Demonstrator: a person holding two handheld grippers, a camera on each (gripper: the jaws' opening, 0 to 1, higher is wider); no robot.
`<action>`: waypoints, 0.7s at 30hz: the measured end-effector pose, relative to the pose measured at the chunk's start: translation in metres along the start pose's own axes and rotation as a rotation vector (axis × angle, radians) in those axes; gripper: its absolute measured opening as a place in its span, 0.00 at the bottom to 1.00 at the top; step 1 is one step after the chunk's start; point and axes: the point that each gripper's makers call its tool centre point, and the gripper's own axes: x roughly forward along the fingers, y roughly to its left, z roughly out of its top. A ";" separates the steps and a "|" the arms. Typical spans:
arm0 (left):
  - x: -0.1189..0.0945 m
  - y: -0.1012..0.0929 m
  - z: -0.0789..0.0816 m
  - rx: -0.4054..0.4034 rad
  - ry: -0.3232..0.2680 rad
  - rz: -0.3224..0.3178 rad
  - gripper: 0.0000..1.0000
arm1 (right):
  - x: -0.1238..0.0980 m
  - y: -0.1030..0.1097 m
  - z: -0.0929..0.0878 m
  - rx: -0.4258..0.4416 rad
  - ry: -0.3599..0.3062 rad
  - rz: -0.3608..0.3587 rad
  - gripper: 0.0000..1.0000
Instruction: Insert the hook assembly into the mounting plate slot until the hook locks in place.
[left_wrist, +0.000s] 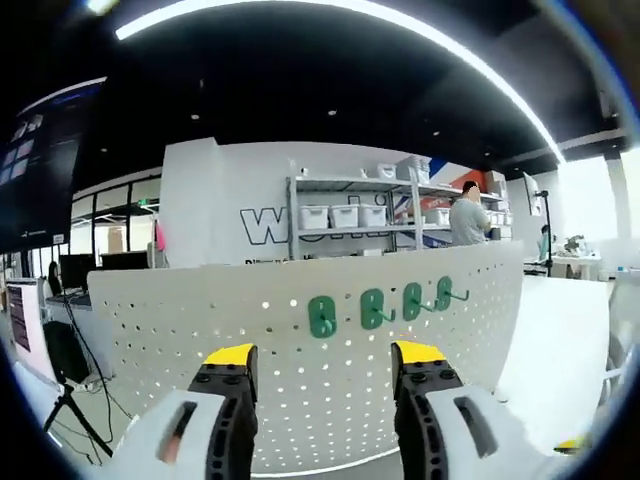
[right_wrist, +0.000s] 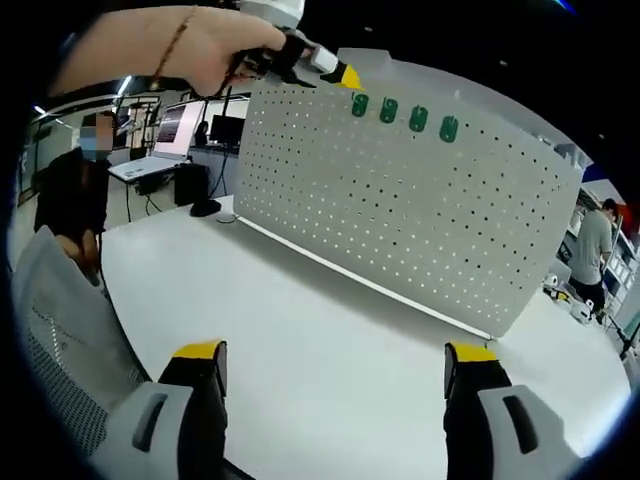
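A white pegboard mounting plate (left_wrist: 300, 330) (right_wrist: 420, 220) stands upright on a white table (right_wrist: 300, 340). Several green hooks (left_wrist: 378, 305) (right_wrist: 404, 114) hang in a row near its top edge. My left gripper (left_wrist: 325, 362) is open with nothing between its yellow-tipped jaws, close in front of the plate and just below the hooks. In the right gripper view the left gripper (right_wrist: 320, 62) appears at the plate's top left corner, held by a hand (right_wrist: 190, 45). My right gripper (right_wrist: 335, 365) is open and empty, low over the table well back from the plate.
Behind the plate stand shelves with white bins (left_wrist: 345, 215) and a person (left_wrist: 468, 215). Desks with monitors (right_wrist: 170, 135) and a seated person (right_wrist: 75, 190) are at the left. Small items (right_wrist: 570, 300) lie at the table's far right.
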 end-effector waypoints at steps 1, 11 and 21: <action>-0.006 0.002 -0.004 -0.001 0.010 -0.006 0.60 | 0.000 0.000 0.000 0.003 0.000 0.002 0.87; -0.067 0.016 -0.035 -0.046 0.097 -0.066 0.81 | 0.001 0.000 -0.002 0.005 0.013 -0.002 0.87; -0.110 0.018 -0.064 -0.102 0.141 -0.094 0.96 | 0.001 -0.001 -0.004 0.002 0.024 -0.006 0.88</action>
